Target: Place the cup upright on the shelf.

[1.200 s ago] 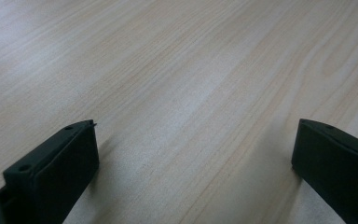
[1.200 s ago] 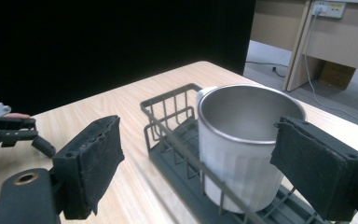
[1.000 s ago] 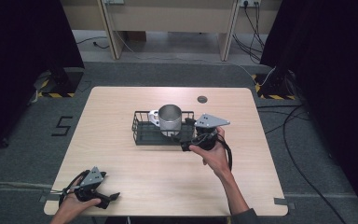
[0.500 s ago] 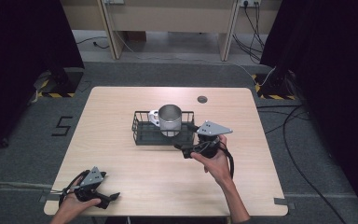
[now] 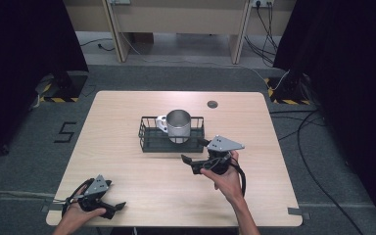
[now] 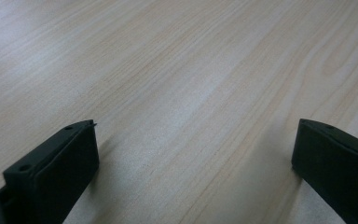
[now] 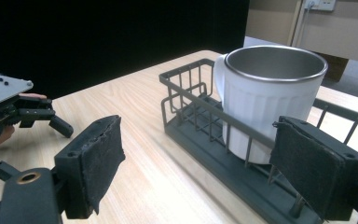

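A white ribbed mug [image 5: 178, 125] with a steel rim stands upright in a dark wire basket [image 5: 149, 138] at the middle of the wooden table. My right gripper [image 5: 194, 150] hovers open just in front of the basket's right end, apart from it. In the right gripper view the mug [image 7: 265, 100] and basket [image 7: 190, 105] lie ahead between the spread pads of my right gripper [image 7: 200, 163], with nothing held. My left gripper [image 5: 116, 209] rests open at the table's near left corner. In the left gripper view, bare wood lies between the open jaws of my left gripper [image 6: 193, 154].
A small dark round disc [image 5: 212, 104] sits in the table [image 5: 117, 112] top behind the basket. Cables trail on the floor at right [image 5: 318, 147]. A desk frame [image 5: 176, 29] stands beyond the far edge.
My right gripper has drawn back from the basket toward the near edge and slightly left, still open. The left gripper, mug and basket have not moved.
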Motion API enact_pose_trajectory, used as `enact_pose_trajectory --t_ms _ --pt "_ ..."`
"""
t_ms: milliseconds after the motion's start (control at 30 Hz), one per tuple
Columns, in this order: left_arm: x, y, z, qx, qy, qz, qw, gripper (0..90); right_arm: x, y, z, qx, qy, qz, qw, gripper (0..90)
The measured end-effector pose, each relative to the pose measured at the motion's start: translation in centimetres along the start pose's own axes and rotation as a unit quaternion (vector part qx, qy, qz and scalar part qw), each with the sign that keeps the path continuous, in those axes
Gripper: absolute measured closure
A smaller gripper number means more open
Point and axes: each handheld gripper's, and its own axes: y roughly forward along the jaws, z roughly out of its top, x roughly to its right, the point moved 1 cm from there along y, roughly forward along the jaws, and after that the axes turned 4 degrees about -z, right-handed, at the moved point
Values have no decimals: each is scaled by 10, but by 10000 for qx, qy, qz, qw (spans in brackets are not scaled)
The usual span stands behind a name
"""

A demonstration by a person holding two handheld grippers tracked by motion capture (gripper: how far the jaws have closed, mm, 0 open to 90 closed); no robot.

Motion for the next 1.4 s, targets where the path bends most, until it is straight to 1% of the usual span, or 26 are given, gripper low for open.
enact_pose_trajectory --t_ms 100,300,400,633,767,967,1100,1400 --pt "0 0 0 1 0 0 10000 0 -1 -1 -2 -16 -15 -11 10000 163" --pt "0 0 0 -1 1 0 10000 0 -6 -2 -12 -48 37 24 10000 163" --pt "0 0 0 -3 -2 -1 10000 0 -7 -2 -15 -102 6 -12 9999 163" --pt "0 0 0 -1 -4 -2 10000 0 -10 -2 -19 -121 42 -3 9999 160" --pt "0 0 0 -4 -2 -2 10000 0 -12 -3 -24 -209 51 4 9998 154" --pt "0 0 0 -9 4 -1 10000 0 -14 -6 -31 -271 87 8 9996 154" --pt "0 0 0 -1 -8 1 10000 0 -16 -9 -39 -379 84 -19 9992 153" --pt "0 0 0 -9 -7 11 10000 0 -19 -13 -47 -435 118 -2 9990 153"
